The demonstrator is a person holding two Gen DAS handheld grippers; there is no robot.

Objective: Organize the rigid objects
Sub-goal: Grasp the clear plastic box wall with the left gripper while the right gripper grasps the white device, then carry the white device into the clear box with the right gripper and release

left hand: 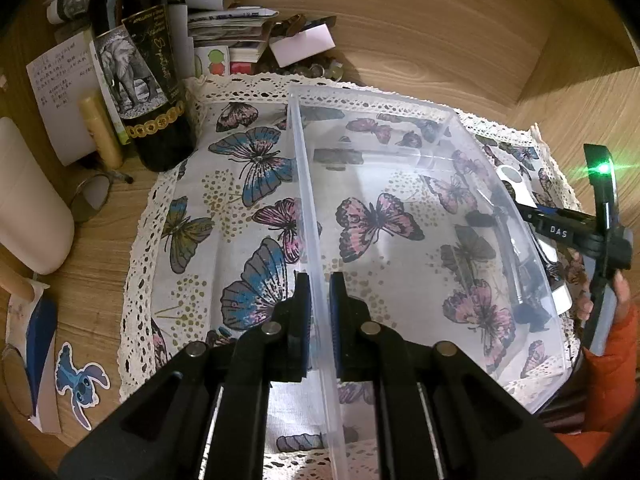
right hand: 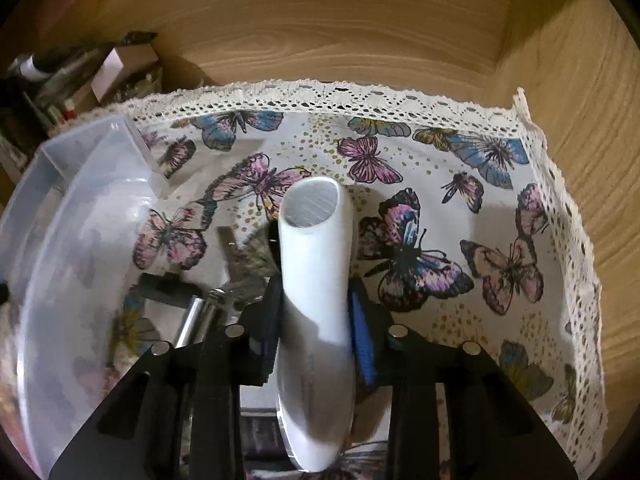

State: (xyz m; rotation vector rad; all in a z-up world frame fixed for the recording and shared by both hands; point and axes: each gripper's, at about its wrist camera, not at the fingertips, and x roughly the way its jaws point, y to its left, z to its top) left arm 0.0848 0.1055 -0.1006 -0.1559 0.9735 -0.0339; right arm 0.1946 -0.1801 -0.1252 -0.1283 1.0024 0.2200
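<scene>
A clear plastic bin (left hand: 424,216) stands on a butterfly-print cloth (left hand: 224,208). My left gripper (left hand: 319,320) is shut on the bin's left wall, one pad on each side. My right gripper (right hand: 314,332) is shut on a white tube-shaped device (right hand: 316,280) with a flat grey end, held above the cloth (right hand: 440,208) just right of the bin (right hand: 80,240). In the left wrist view the right gripper (left hand: 600,232) shows beyond the bin's right wall. A chrome and black tool (right hand: 200,312) lies on the cloth beside the bin.
A dark wine bottle (left hand: 136,64) with an elephant label stands at the back left, with papers, small boxes (left hand: 232,28) and a pale cylinder (left hand: 28,200) around it. A sticker (left hand: 80,380) lies on the wooden table. Wooden walls enclose the back and right.
</scene>
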